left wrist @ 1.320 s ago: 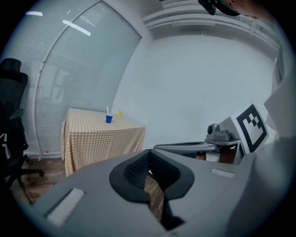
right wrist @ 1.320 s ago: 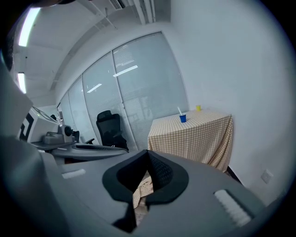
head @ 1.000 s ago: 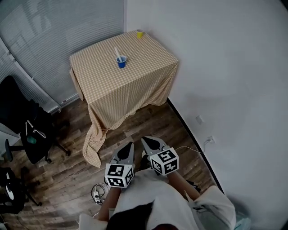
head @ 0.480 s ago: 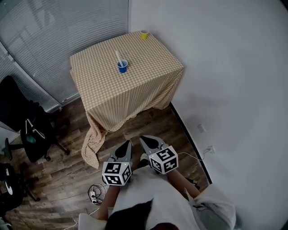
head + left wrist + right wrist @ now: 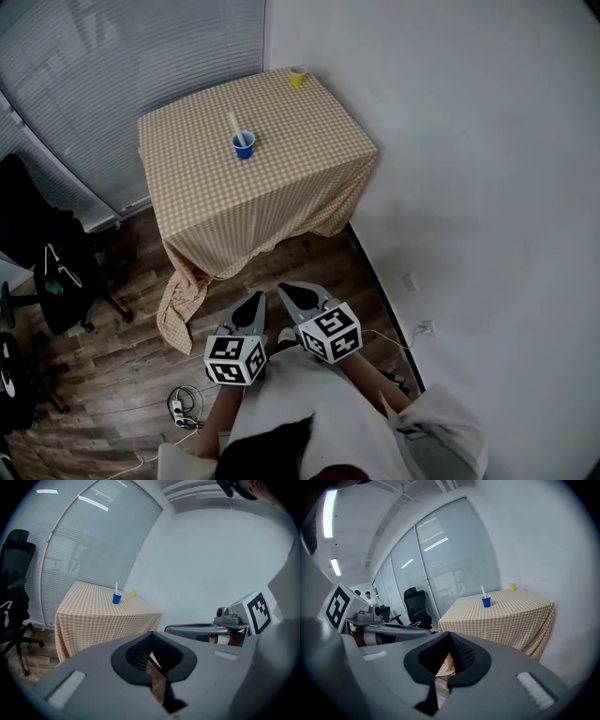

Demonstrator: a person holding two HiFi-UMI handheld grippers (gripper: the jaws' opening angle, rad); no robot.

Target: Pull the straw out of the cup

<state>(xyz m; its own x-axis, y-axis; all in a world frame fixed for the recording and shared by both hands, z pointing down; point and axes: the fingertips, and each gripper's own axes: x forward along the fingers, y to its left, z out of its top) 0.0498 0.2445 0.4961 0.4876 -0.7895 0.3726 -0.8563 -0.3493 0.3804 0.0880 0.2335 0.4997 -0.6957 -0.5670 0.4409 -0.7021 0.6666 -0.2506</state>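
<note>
A blue cup (image 5: pixel 244 145) stands near the middle of the checked tablecloth (image 5: pixel 281 178), with a white straw (image 5: pixel 232 124) leaning out of it to the left. Both grippers are held side by side low over the wooden floor, well short of the table and pointing at it. My left gripper (image 5: pixel 254 299) is shut with nothing between its jaws, and so is my right gripper (image 5: pixel 284 290). Over the closed tips, the left gripper view shows the cup (image 5: pixel 116 598) and straw (image 5: pixel 116 587) far off. The right gripper view shows the same cup (image 5: pixel 486 602) and straw (image 5: pixel 483 591).
A yellow cup (image 5: pixel 297 76) sits at the table's far corner. The cloth hangs to the floor at the front left corner (image 5: pixel 178 305). A black office chair (image 5: pixel 56 281) stands at left, a power strip (image 5: pixel 178 410) lies on the floor, and a white wall (image 5: pixel 450 187) runs along the right.
Both grippers have moved a little forward toward the table, still shut. The table has shifted slightly left in the head view.
</note>
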